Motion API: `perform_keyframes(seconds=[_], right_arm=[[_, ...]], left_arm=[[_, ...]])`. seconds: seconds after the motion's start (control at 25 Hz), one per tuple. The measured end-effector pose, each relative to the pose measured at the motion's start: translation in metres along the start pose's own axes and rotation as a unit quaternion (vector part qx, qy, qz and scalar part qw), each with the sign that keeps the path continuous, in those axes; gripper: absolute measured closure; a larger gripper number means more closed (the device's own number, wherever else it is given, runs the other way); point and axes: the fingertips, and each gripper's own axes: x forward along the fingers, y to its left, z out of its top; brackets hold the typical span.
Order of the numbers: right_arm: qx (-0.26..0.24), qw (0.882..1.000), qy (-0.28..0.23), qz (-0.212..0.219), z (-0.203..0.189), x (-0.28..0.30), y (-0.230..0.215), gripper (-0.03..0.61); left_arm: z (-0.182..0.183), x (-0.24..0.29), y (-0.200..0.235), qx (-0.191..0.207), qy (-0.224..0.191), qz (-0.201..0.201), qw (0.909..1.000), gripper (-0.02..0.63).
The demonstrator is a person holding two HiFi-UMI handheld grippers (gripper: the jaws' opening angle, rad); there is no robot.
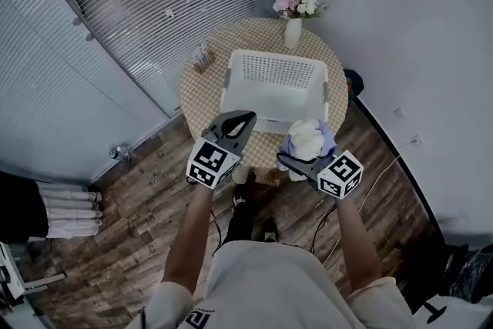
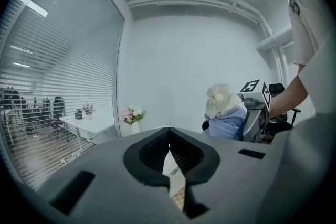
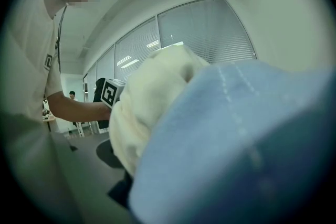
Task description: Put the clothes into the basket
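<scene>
Left gripper (image 1: 243,121) sits at mid frame in the head view. Its jaws are together with nothing in them, and its tip overlaps the near left edge of the basket (image 1: 273,69). Right gripper (image 1: 296,162), just right of centre, is clamped on the clothes (image 1: 308,141), a bundle of a cream piece (image 1: 305,133) on top and a blue piece (image 1: 326,141) under it. The bundle is outside the basket, just below its near right corner in the frame. The white basket stands on a round table (image 1: 202,92) with a checked cloth. At the table's far edge, above the basket, is a vase (image 1: 293,33) of flowers (image 1: 299,2). Blinds (image 1: 139,4) fill the upper left, and wood floor (image 1: 146,219) lies below.

In the left gripper view, the two black pads meet at the tip in the lower centre. Only a thin slit shows under it, through which a bit of the basket and the checked cloth can be seen, and nothing is held. The bundle (image 2: 224,110) is right of centre, cream above blue, against the right gripper's marker cube (image 2: 255,91). The flowers (image 2: 132,114) are small at left centre, beside the blinds (image 2: 47,97).

In the right gripper view, the bundle covers most of the frame. The blue piece (image 3: 247,149) fills the right and bottom, and the cream piece (image 3: 147,107) is at centre. The jaws are buried in the cloth, with only a dark bit of pad showing at lower left. The left gripper's marker cube (image 3: 108,93) shows at left centre, on the end of the person's arm (image 3: 73,107).
</scene>
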Motion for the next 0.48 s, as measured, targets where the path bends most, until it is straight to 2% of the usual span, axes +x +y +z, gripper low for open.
perform_keyframes(seconds=[0.16,0.48], right_arm=[[-0.019,1.000,0.006,-0.009,0.013,0.024,-0.016,0.179],[-0.022,0.999,0.002,-0.032,0.041,0.067,-0.050,0.179]], left_arm=[[0.000,0.015,0.027,-0.003,-0.005,-0.013,0.9999,0.600],[0.004,0.036,0.072,0.009,-0.001,-0.041,0.9991,0.600]])
